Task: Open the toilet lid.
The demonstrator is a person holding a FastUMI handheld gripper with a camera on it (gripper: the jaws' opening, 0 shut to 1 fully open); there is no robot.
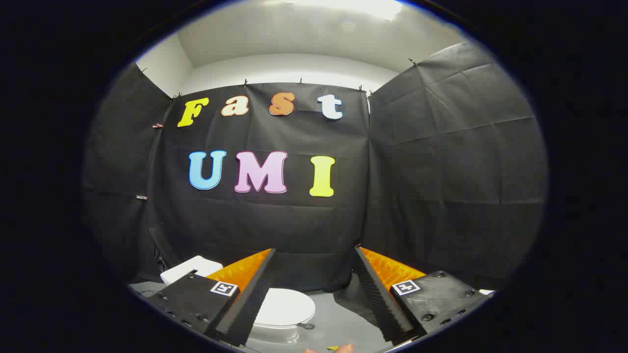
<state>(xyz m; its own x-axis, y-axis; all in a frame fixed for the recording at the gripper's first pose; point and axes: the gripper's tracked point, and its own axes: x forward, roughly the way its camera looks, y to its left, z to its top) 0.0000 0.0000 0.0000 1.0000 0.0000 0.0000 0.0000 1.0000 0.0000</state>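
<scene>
Holding the gripper [314, 294] high and level, we look across the booth rather than down at our target, so most of what lies ahead is the black cloth wall [265, 220]. Its two fingers stand wide apart at the lower middle of the frame, released and grasping nothing; the gap between them holds only wall cloth and grey floor [338, 318].

The toilet [282, 314] sits low in the frame, left of centre, small and well below us. Its white lid [287, 305] lies flat and closed, partly hidden behind the left finger, and the white tank [189, 269] peeks out beyond that finger toward the lower left. A small dark fitting shows just beside the lid's right edge; we cannot tell what it is.

We judge that the task has not yet started: the lid is down and nothing touches it. The spread fingers suit an approach, since an open pair can hook or straddle the lid's rim. The next move, as we see it, calls for tilting down and shifting left to bring the lid's front edge between the fingers. A fingertip [343, 348] of the person's hand shows at the very bottom of the frame.
</scene>
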